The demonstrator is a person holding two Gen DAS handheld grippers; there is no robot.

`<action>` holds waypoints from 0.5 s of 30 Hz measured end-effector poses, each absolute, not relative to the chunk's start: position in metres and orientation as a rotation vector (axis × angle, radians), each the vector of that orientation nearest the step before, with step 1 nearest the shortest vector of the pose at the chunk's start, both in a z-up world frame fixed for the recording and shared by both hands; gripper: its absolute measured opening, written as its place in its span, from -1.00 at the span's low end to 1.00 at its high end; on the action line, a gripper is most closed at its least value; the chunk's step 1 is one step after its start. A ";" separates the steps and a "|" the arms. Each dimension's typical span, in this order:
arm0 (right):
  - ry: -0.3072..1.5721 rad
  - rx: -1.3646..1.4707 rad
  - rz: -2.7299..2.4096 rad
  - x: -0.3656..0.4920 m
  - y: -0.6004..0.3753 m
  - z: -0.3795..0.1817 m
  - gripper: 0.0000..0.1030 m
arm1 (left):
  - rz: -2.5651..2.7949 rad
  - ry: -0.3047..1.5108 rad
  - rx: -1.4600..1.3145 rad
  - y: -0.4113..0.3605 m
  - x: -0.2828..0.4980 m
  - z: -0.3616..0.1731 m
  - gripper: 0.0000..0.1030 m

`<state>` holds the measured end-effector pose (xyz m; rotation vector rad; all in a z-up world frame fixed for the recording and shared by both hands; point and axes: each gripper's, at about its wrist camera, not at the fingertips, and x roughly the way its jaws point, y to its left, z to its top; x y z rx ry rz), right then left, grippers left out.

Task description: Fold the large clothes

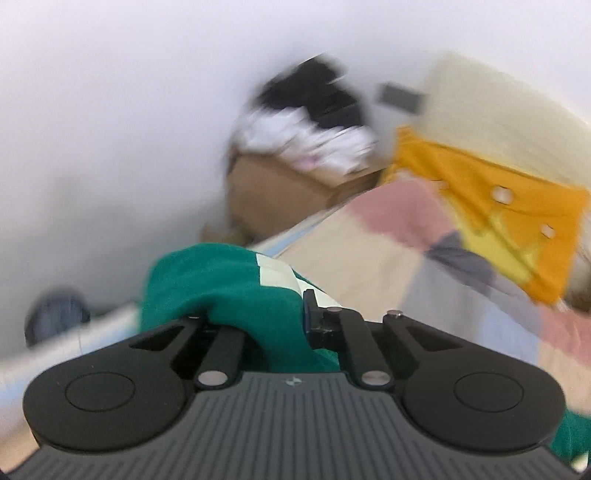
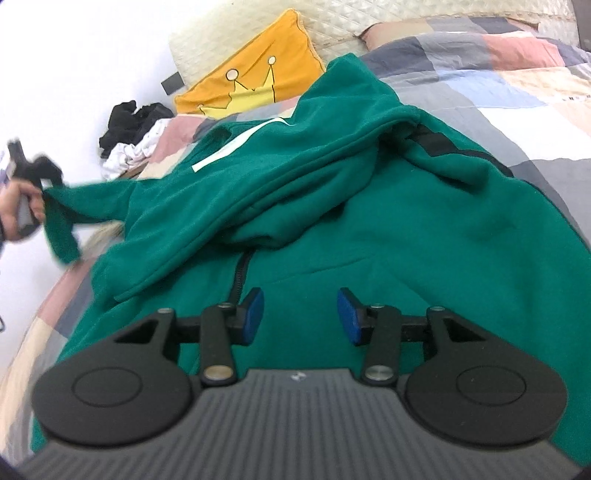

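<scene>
A large green zip-up jacket (image 2: 369, 206) with a white stripe lies rumpled on the patchwork bed cover (image 2: 517, 96). My right gripper (image 2: 300, 317) is open and empty, its blue pads (image 2: 255, 317) hovering just above the jacket's front near the black zipper (image 2: 240, 273). My left gripper (image 1: 255, 317) is shut on the green jacket's sleeve (image 1: 229, 288), which bunches between its fingers. In the right wrist view the left gripper (image 2: 40, 177) holds the sleeve end out past the bed's left edge.
An orange crown cushion (image 2: 255, 74) and a cream headboard pad (image 2: 332, 22) stand at the bed's head. A cardboard box (image 1: 280, 195) with black and white clothes (image 1: 306, 122) sits by the white wall, left of the bed.
</scene>
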<state>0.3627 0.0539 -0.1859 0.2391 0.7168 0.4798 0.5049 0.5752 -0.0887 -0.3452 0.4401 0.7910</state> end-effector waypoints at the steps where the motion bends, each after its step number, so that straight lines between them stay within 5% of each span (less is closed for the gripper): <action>1: 0.714 0.238 0.478 0.363 0.052 -0.183 -0.08 | 0.766 0.438 -0.284 0.559 0.509 -0.076 -0.83; 9: 0.659 0.273 0.483 0.354 0.023 -0.157 -0.07 | 0.549 0.446 0.061 0.389 0.549 -0.010 -0.84; 15: 0.622 0.315 0.482 0.346 -0.005 -0.143 -0.07 | 0.394 0.480 0.195 0.258 0.556 -0.034 -0.84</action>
